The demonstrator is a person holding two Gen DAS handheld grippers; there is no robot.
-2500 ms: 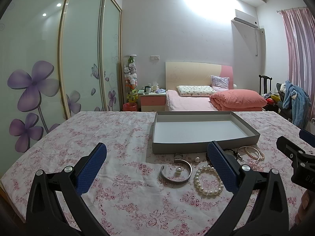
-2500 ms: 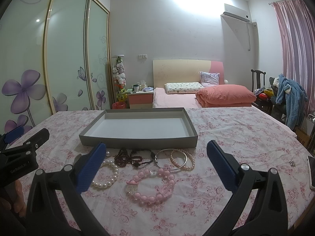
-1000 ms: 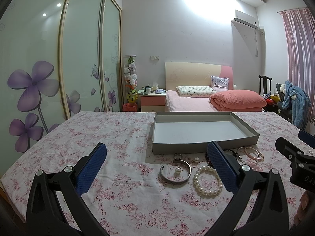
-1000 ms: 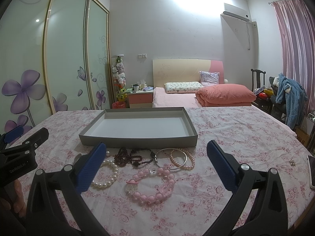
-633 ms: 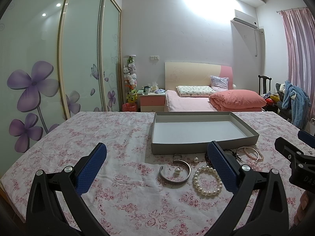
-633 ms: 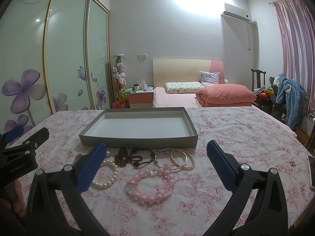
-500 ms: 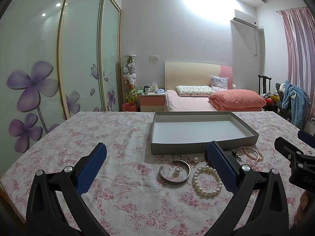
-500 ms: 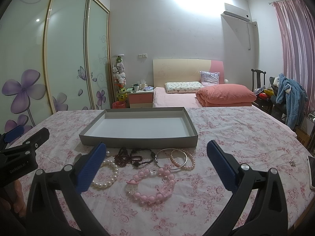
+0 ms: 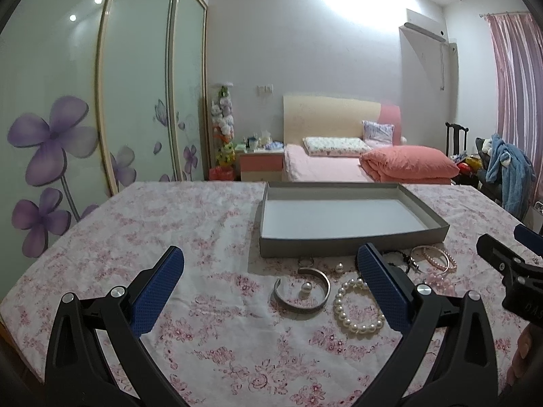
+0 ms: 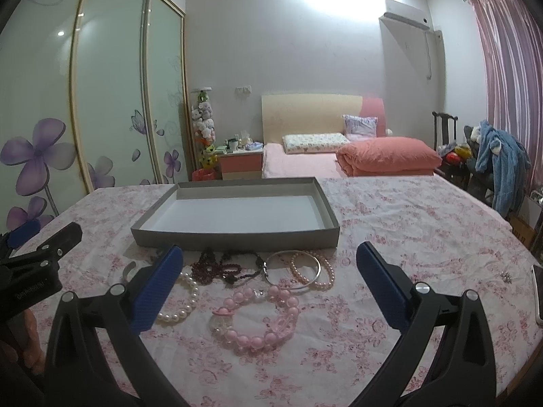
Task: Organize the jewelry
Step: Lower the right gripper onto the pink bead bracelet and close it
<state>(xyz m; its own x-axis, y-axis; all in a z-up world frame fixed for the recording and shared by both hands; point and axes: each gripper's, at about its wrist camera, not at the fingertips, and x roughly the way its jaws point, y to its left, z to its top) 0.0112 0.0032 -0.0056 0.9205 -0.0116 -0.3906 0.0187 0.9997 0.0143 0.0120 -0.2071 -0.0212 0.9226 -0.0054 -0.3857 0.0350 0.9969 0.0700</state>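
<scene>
A shallow grey tray (image 9: 353,247) (image 10: 234,240) with a white, bare floor lies on the floral tablecloth. In front of it lie a silver cuff (image 9: 302,293), loose pearls (image 9: 306,288), a white pearl bracelet (image 9: 359,307) (image 10: 180,307), a dark bead string (image 10: 220,269), a silver bangle (image 10: 293,268), a thin pink pearl bracelet (image 10: 314,271) and a chunky pink bead bracelet (image 10: 258,318). My left gripper (image 9: 269,269) hovers open, short of the cuff. My right gripper (image 10: 268,269) hovers open over the pink beads. Neither holds anything.
A phone edge (image 10: 538,291) and a small sparkly piece (image 10: 506,275) lie at the table's right. A hand (image 10: 20,342) grips the left tool. Behind the table stand a bed (image 10: 339,159), a nightstand (image 10: 239,164) and sliding wardrobe doors (image 10: 112,95).
Both views have barely shifted; the left gripper has drawn back very slightly. Both stay open and no jewelry has moved.
</scene>
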